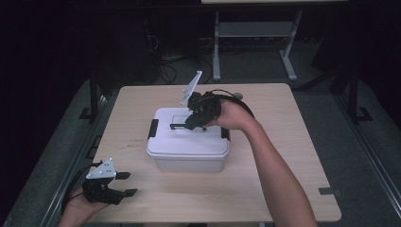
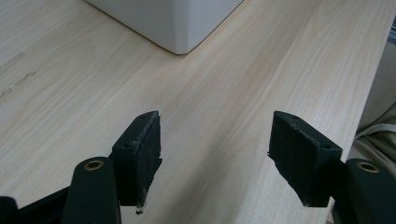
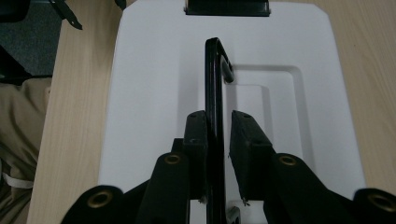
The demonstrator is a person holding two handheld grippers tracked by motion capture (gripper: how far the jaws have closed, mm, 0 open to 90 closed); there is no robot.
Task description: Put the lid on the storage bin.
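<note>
Room dark all round; grey floor (image 1: 331, 118) beyond the table, a pale metal stand (image 1: 255, 33) at the far side, black cables (image 1: 165, 66) tangled on the floor near its foot. A dark rail (image 1: 373, 156) ran along the right of the table.

Table (image 1: 283, 189): light wood, rounded corners, faint scuff marks left of the box. A small strip of dark tape (image 1: 329, 191) sat at its near right edge.

Box (image 1: 189, 161): white plastic, sat near the middle of the table, lid (image 3: 154, 93) closed on top, black latches (image 1: 153, 128) at the left and right ends. The lid had a shallow rectangular recess. A thin black wire handle (image 3: 214, 84) stood up from the lid, raised out of the recess.

Right gripper (image 3: 218, 140): held over the box lid, hand and forearm reaching in from the near right. The jaws stood on either side of the handle bar, nearly closed; the left-hand jaw lay against the bar, a thin sliver of gap showed on the other side, so whether it was truly pinched I could not tell. Grey plate (image 1: 191, 88) on top tilted up towards the far side.

Left gripper (image 2: 215, 154): low over bare table at the near left corner, well apart from the box, held in the person's hand (image 1: 78, 208). Jaws spread wide, nothing between them, only wood grain. The box's near corner (image 2: 180, 44) showed ahead of it in the left gripper view
</note>
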